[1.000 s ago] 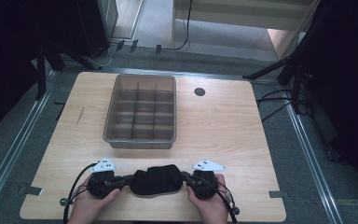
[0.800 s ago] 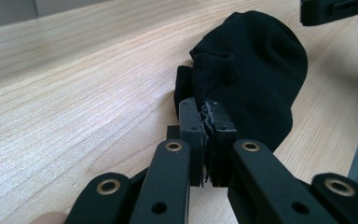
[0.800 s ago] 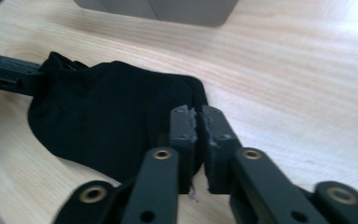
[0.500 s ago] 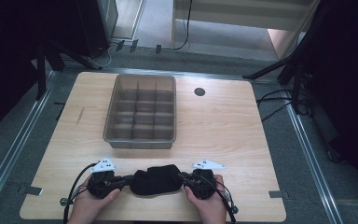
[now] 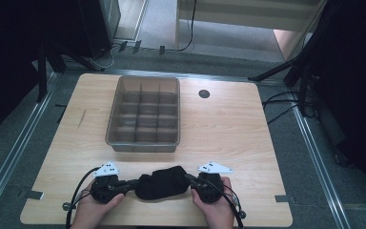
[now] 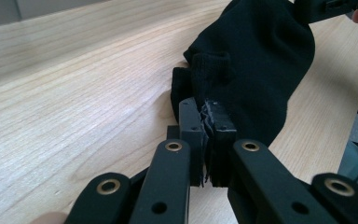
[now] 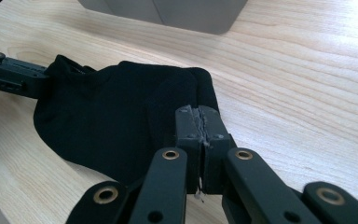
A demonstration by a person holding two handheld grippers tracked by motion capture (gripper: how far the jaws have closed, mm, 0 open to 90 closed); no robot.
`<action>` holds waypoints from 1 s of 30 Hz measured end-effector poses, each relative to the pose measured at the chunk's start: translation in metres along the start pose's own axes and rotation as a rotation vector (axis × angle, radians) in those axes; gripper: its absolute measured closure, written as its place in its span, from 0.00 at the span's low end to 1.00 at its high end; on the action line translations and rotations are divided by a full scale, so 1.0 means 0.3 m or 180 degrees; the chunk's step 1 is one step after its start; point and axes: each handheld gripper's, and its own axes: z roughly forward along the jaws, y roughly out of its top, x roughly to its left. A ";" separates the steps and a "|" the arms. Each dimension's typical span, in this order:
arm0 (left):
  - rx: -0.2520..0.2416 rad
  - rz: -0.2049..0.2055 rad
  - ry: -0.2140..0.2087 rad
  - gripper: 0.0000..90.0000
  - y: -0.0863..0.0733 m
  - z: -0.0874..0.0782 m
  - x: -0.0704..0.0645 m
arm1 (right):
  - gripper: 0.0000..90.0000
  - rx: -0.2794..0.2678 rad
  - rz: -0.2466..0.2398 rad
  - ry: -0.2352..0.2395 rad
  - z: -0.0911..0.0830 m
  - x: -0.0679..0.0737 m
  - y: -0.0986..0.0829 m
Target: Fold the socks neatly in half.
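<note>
One black sock [image 5: 162,182] at 6 o'clock edge of wooden table [image 5: 228,129], stretched between two grippers. Left gripper [image 5: 124,184] at sock's 9 o'clock, jaws clamped tight on sock fabric. Right gripper [image 5: 190,180] at its 3 o'clock, jaws pinched on other end. One grey compartment tray [image 5: 144,114], twelve cells, at 12 o'clock from sock, apart. One dark round disc [image 5: 204,93] at tray's 2 o'clock.
</note>
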 end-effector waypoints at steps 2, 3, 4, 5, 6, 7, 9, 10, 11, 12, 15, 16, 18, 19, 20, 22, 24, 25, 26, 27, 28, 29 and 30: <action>0.0006 0.0011 -0.0004 0.98 0.000 0.001 -0.001 | 0.98 -0.0005 -0.0006 -0.0003 -0.001 0.000 0.000; 0.0004 0.0011 0.0001 0.98 0.000 0.001 -0.001 | 0.98 -0.0016 -0.0012 0.0007 -0.001 0.001 0.000; 0.0004 0.0005 -0.0005 0.98 0.000 0.001 -0.001 | 0.98 -0.0016 -0.0012 0.0007 -0.001 0.001 0.000; 0.0003 0.0003 -0.0003 0.98 0.000 0.001 -0.001 | 0.98 -0.0028 -0.0033 0.0008 -0.002 0.002 0.001; -0.0001 -0.0002 -0.0006 0.98 0.000 0.001 0.000 | 0.98 -0.0035 -0.0040 -0.0005 -0.003 0.004 0.001; -0.0001 -0.0002 -0.0006 0.98 0.000 0.001 0.000 | 0.98 -0.0038 -0.0032 0.0002 -0.003 0.004 0.001; 0.0003 0.0006 -0.0003 0.98 0.000 0.002 -0.001 | 0.98 -0.0038 -0.0032 0.0007 -0.004 0.004 0.001; 0.0002 0.0008 0.0000 0.98 0.000 0.002 -0.001 | 0.98 -0.0036 -0.0034 0.0010 -0.003 0.003 0.001; 0.0003 0.0011 0.0000 0.98 0.000 0.002 -0.001 | 0.98 -0.0035 -0.0036 0.0008 -0.003 0.004 0.001; 0.0005 0.0012 -0.0002 0.98 0.000 0.001 -0.001 | 0.97 -0.0036 -0.0038 0.0006 -0.003 0.005 0.001; 0.0002 0.0008 -0.0002 0.98 0.000 0.002 -0.001 | 0.97 -0.0035 -0.0040 0.0003 -0.001 0.006 0.000; 0.0005 0.0009 -0.0007 0.98 0.000 0.002 -0.002 | 0.96 -0.0024 -0.0046 0.0005 0.000 0.006 0.000; 0.0003 0.0010 -0.0007 0.98 0.000 0.003 -0.002 | 0.97 -0.0006 -0.0052 -0.0005 0.004 0.006 -0.002; 0.0003 0.0010 -0.0005 0.98 0.000 0.003 -0.002 | 0.99 0.0011 -0.0084 -0.0053 0.009 0.006 -0.005; 0.0002 0.0010 -0.0005 0.98 0.000 0.002 -0.002 | 0.99 0.0012 -0.0064 -0.0054 0.011 0.004 -0.006; 0.0008 0.0011 -0.0005 0.98 0.000 0.002 -0.002 | 0.97 0.0010 -0.0049 -0.0053 0.014 -0.002 -0.007; 0.0009 0.0009 -0.0006 0.98 0.000 0.002 -0.001 | 0.92 0.0022 0.0032 -0.0037 0.020 -0.015 -0.010; 0.0012 0.0011 -0.0006 0.98 0.000 0.002 -0.001 | 0.91 0.0040 0.0069 -0.0003 0.024 -0.024 -0.012; 0.0012 0.0009 -0.0007 0.98 0.000 0.002 -0.001 | 0.91 0.0061 0.0108 0.0025 0.028 -0.030 -0.015; 0.0013 0.0007 -0.0011 0.98 0.000 0.002 -0.001 | 0.91 0.0082 0.0153 0.0044 0.031 -0.035 -0.017; 0.0014 0.0009 -0.0010 0.98 0.000 0.002 0.000 | 0.91 0.0098 0.0208 0.0092 0.033 -0.040 -0.020; 0.0015 0.0010 -0.0014 0.98 0.000 0.002 0.000 | 0.91 0.0097 0.0267 0.0159 0.036 -0.045 -0.022; 0.0008 0.0006 -0.0019 0.98 0.000 0.001 0.000 | 0.91 0.0106 0.0318 0.0214 0.039 -0.048 -0.023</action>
